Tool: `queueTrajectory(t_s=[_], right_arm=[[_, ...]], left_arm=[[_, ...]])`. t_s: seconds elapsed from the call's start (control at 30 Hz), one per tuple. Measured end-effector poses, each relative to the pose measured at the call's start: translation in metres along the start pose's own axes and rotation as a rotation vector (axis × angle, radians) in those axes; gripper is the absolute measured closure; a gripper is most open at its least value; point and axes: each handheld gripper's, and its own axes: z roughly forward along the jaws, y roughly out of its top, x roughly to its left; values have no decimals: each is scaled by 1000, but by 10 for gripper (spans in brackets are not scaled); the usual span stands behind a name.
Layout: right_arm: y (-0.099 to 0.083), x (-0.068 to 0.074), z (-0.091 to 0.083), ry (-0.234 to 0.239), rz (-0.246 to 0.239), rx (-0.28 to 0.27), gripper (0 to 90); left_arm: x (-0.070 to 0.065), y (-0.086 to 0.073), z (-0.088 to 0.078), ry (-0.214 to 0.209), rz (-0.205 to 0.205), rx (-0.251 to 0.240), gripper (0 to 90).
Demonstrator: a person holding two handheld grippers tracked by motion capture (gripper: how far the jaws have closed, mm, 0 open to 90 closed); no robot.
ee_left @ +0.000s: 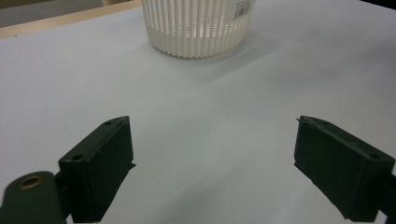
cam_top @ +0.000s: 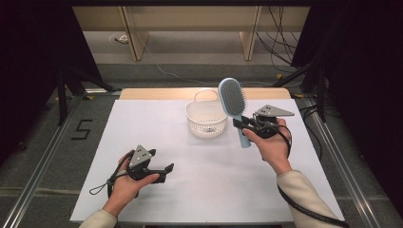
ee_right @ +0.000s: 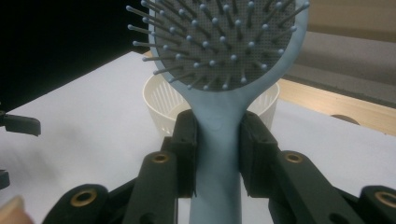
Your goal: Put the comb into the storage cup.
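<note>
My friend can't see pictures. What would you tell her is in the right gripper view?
A light blue hairbrush stands upright, its handle squeezed between the two black jaws of the right hand-held gripper, bristles facing the camera. Behind it sits a white ribbed basket on a white table.

Even overhead light, bright white table [cam_top: 190,161], dark surrounds, soft shadows, slightly soft close-ups
</note>
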Motion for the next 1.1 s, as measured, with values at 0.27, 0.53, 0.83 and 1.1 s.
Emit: queueTrajectory(t_s=[0.27, 0.53, 0.83, 1.1], right_arm=[[1, -1, 2, -3, 3, -4, 710], [3, -1, 4, -5, -1, -4, 710], [5, 0, 7, -7, -1, -12, 710], [7, 0, 8, -12, 2, -23, 710]], left_arm=[[0, 0, 0, 0, 0, 0, 112], [0, 0, 0, -1, -1, 1, 112], [0, 0, 0, -1, 2, 2, 112], [0, 0, 0, -1, 0, 1, 112]])
